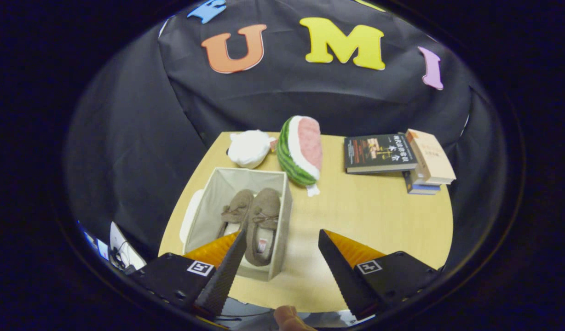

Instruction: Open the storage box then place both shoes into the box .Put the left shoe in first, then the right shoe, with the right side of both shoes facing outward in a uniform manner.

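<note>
An open beige fabric storage box (282,216) stands on the wooden table, just ahead of my left finger. Two brown slippers lie side by side inside it, toes pointing away: the left slipper (236,209) and the right slipper (263,220). The box's pale lid (189,220) lies against the box's left side. My gripper (280,239) hovers above the table's near edge, open, with nothing between its fingers. The left finger (227,266) overlaps the box's near left corner in the view; the right finger (340,266) is over bare table.
A watermelon-slice plush (301,149) and a white plush (249,148) lie behind the box. A stack of books (397,158) sits at the far right of the table (379,220). A fingertip (289,318) shows below the fingers.
</note>
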